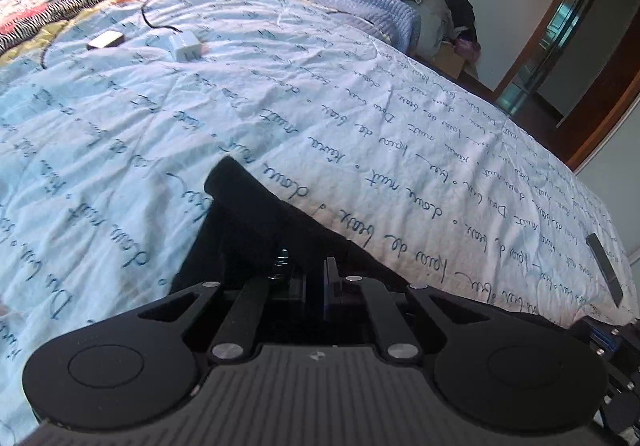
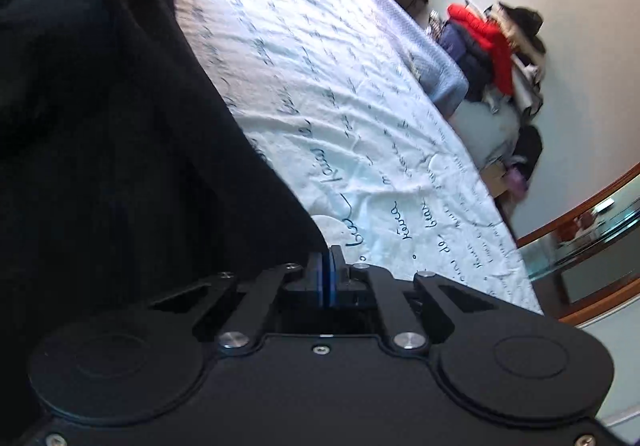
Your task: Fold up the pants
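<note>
Both my claws over the bed (image 1: 360, 94)

My left claw (image 1: 308, 266) is clamped on the black pants (image 1: 256, 206); my right claw (image 2: 328, 270) is pressed together beside the pants (image 2: 120, 126), draped at its left.

Cool daylight floods the room, washing the bedsheet (image 1: 280, 94) pale beyond the fingers, with a warm patch just ahead of them in the left wrist view. The black pants (image 2: 100, 146) swallow all detail, reading as flat shadow. The right wrist view is smeared by motion blur, its lettering soft beyond the fingers. Fisheye distortion bends the bed and door frame (image 1: 560, 18), and corners darken.
</note>
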The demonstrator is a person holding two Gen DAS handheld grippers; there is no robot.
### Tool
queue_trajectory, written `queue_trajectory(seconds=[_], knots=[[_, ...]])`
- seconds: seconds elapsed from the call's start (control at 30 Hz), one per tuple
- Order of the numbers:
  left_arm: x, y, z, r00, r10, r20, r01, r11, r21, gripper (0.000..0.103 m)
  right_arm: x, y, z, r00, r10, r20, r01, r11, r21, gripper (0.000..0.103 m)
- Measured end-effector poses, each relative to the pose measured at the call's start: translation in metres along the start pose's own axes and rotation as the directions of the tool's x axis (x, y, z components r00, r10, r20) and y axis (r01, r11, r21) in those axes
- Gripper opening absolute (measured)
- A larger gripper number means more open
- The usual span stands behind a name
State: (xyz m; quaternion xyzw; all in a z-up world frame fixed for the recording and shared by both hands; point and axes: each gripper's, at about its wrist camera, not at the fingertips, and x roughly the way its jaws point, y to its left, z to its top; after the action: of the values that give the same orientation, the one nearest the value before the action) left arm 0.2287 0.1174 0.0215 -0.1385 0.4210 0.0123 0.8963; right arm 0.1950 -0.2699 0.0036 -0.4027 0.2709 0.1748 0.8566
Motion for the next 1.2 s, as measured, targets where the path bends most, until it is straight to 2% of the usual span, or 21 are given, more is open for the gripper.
queue_trajectory(seconds=[0.2, 0.37, 0.57, 0.67, 0.77, 0.83, 0.93, 0.97, 1.0, 1.1, 1.13, 1.17, 1.2], knots=[[-0.043, 0.022, -0.04, 0.999, 0.006, 0.032, -0.006, 1.0, 0.014, 0.008, -0.078, 0.062, -0.02, 0.997, -0.065, 0.041, 0.067, 0.996, -0.054, 0.003], [-0.065, 0.041, -0.085, 0.999, 0.038, 0.003, -0.038, 0.999, 0.023, 0.007, -0.126, 0.113, -0.043, 0.998, -0.006, 0.056, 0.007, 1.0, -0.006, 0.003], [-0.058, 0.059, -0.116, 0.995, 0.074, -0.063, -0.073, 0.997, 0.024, 0.007, -0.135, 0.151, -0.06, 0.998, 0.05, 0.04, -0.052, 0.997, 0.058, 0.003], [-0.053, 0.053, -0.117, 0.994, 0.101, -0.045, -0.098, 0.993, 0.059, 0.007, -0.129, 0.151, -0.061, 0.998, 0.05, 0.045, -0.054, 0.994, 0.096, 0.003], [-0.056, 0.045, -0.12, 0.991, 0.13, -0.013, -0.129, 0.987, 0.094, 0.008, -0.131, 0.156, -0.058, 0.998, 0.034, 0.052, -0.038, 0.996, 0.079, 0.003], [-0.059, 0.043, -0.124, 0.987, 0.16, 0.021, -0.162, 0.98, 0.117, 0.014, -0.146, 0.169, -0.063, 0.997, 0.045, 0.06, -0.051, 0.994, 0.094, 0.003], [-0.063, 0.04, -0.127, 0.982, 0.187, 0.018, -0.188, 0.974, 0.128, 0.024, -0.144, 0.173, -0.074, 0.996, 0.062, 0.06, -0.07, 0.988, 0.136, 0.003], [-0.067, 0.038, -0.128, 0.98, 0.199, 0.022, -0.2, 0.972, 0.127, 0.032, -0.143, 0.174, -0.076, 0.996, 0.058, 0.066, -0.067, 0.986, 0.151, 0.003], [-0.073, 0.035, -0.129, 0.976, 0.215, 0.037, -0.218, 0.967, 0.13, 0.036, -0.143, 0.174, -0.076, 0.996, 0.053, 0.07, -0.063, 0.985, 0.159, 0.003], [-0.101, 0.016, -0.133, 0.953, 0.264, 0.148, -0.287, 0.945, 0.158, 0.044, -0.156, 0.168, -0.078, 0.995, 0.01, 0.103, -0.031, 0.979, 0.2, 0.006], [-0.111, 0.008, -0.135, 0.939, 0.282, 0.195, -0.316, 0.933, 0.171, 0.047, -0.162, 0.163, -0.081, 0.993, -0.003, 0.121, -0.027, 0.97, 0.24, 0.006], [-0.12, 0.0, -0.136, 0.929, 0.287, 0.235, -0.332, 0.926, 0.182, 0.054, -0.166, 0.157, -0.086, 0.991, -0.019, 0.133, -0.02, 0.959, 0.284, 0.006], [-0.126, -0.009, -0.138, 0.926, 0.272, 0.261, -0.327, 0.925, 0.195, 0.062, -0.168, 0.152, -0.091, 0.991, -0.039, 0.128, -0.005, 0.945, 0.328, 0.006]])
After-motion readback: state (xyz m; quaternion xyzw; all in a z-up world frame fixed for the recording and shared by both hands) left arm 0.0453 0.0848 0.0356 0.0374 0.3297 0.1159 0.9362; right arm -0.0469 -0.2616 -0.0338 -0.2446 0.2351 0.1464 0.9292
